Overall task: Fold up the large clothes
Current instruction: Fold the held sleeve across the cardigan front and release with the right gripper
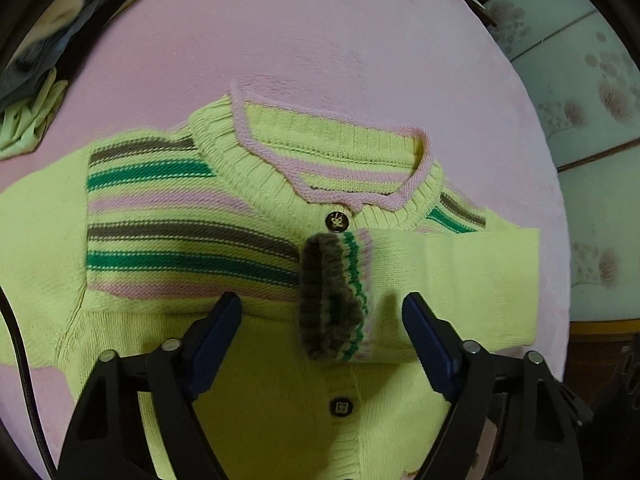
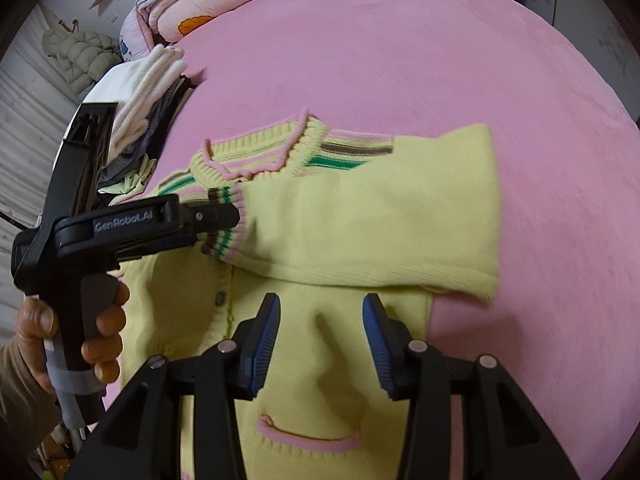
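Left wrist view: cardigan (image 1: 248,240) flat on pink bed (image 1: 340,40); left gripper (image 1: 322,344) spread wide, empty, over folded sleeve cuff (image 1: 332,296).

Right wrist view: right gripper (image 2: 320,336) released above the body. Advice: press sleeve flat, square edges.

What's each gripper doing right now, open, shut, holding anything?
Left gripper: open, jaws spread over the sleeve cuff of the cardigan, not gripping it.
Right gripper: open, holding nothing, above the cardigan's front.
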